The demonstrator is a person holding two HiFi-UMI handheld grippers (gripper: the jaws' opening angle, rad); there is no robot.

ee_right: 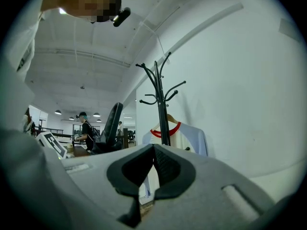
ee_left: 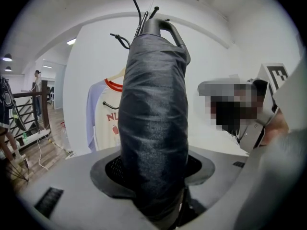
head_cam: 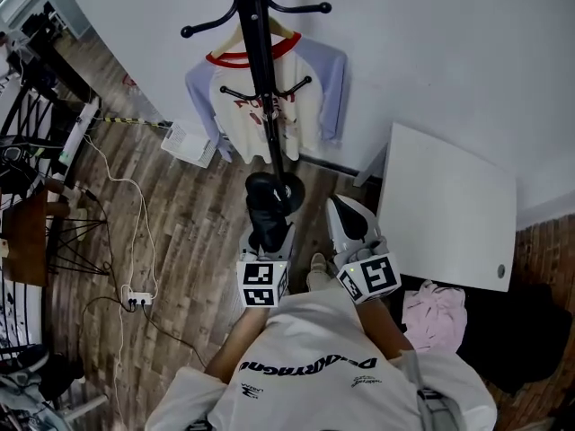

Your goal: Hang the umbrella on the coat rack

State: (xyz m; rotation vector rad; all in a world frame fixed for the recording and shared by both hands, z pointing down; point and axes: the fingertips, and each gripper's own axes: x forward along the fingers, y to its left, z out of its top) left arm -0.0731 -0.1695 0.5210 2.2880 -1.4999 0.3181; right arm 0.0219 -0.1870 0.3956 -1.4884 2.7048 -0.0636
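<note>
A folded black umbrella stands upright in my left gripper, whose jaws are shut on its lower body. In the left gripper view the umbrella fills the middle, its loop handle on top. The black coat rack stands just beyond it against the white wall, with a white, red-collared shirt on a hanger. The rack's hooks peek out behind the handle. My right gripper is beside the left one, shut and holding nothing. From it the coat rack is straight ahead above the closed fingertips.
A white table stands at the right by the wall, with a pink cloth on the floor beside it. Cables and a power strip lie on the wood floor at left, papers near the wall. A person stands far off.
</note>
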